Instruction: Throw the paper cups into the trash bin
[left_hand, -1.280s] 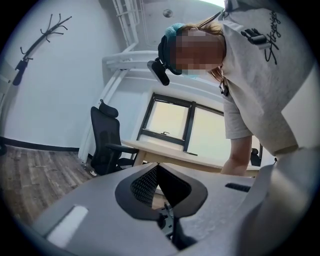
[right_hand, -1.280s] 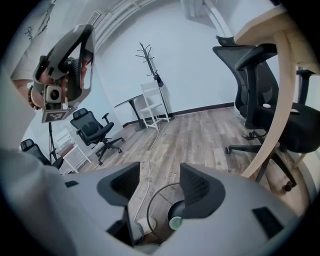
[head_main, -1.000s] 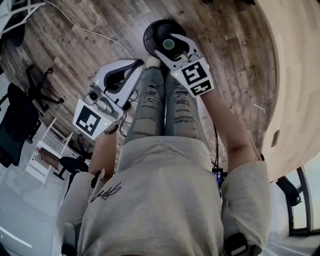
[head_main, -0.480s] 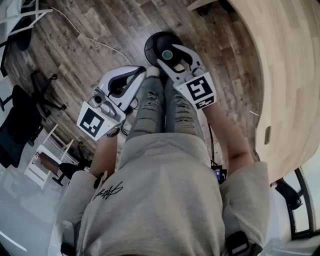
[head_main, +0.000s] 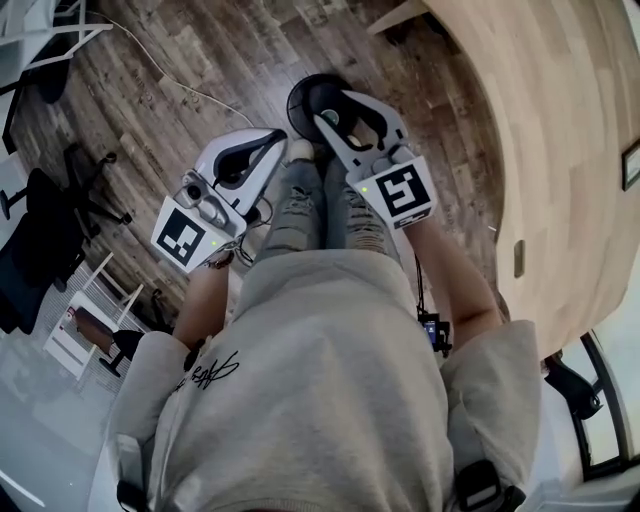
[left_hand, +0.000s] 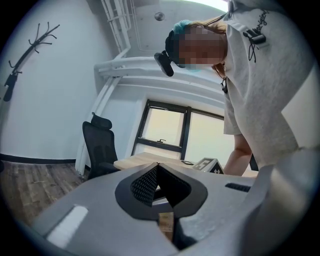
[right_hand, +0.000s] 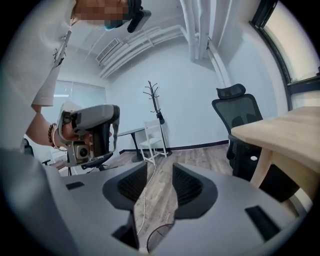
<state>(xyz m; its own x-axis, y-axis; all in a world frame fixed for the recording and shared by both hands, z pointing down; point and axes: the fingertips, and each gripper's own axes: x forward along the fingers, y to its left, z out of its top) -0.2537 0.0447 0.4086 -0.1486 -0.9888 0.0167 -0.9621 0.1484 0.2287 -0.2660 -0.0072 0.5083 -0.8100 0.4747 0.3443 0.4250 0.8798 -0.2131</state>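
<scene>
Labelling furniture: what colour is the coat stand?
Black; coat stand clearest in right gripper view.

In the head view, your left gripper (head_main: 272, 142) is at the upper middle of the frame, just left of your right gripper (head_main: 335, 106). The trash bin (head_main: 303, 92) stands on the floor (head_main: 200, 50) at the top middle, partly under the right gripper's tips. The table (head_main: 540, 110) fills the upper right. An office chair (head_main: 40, 235) is at the left edge.

The floor (head_main: 180, 70) is grey-brown wood planks, the trash bin (head_main: 300, 95) black. The left tool (head_main: 278, 137) and right tool (head_main: 330, 105) are pale grey, each with a black-and-white square marker. The counter (head_main: 560, 130) is pale wood, the sweatshirt (head_main: 320, 380) light grey, the jeans (head_main: 300, 210) faded grey-blue.
</scene>
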